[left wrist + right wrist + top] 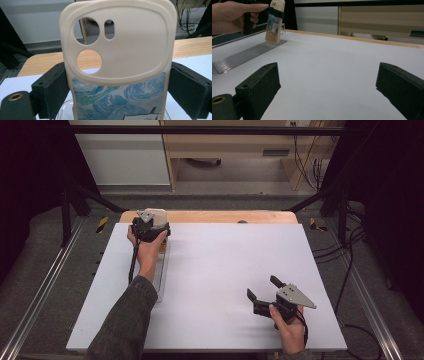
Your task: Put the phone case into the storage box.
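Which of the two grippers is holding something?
The left gripper, at the table's far left: its fingers clamp a cream phone case. The right gripper is open, with nothing between its fingers.

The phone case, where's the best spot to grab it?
By its two long side edges, as the left gripper does now. The phone case stands upright in a clear slotted rack, so come from above; the flat sides suit the pads.

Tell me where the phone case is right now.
The phone case is clamped upright between the left gripper jaws at the table's far left, over the far end of the clear ribbed rack. The right gripper sits open, near right.
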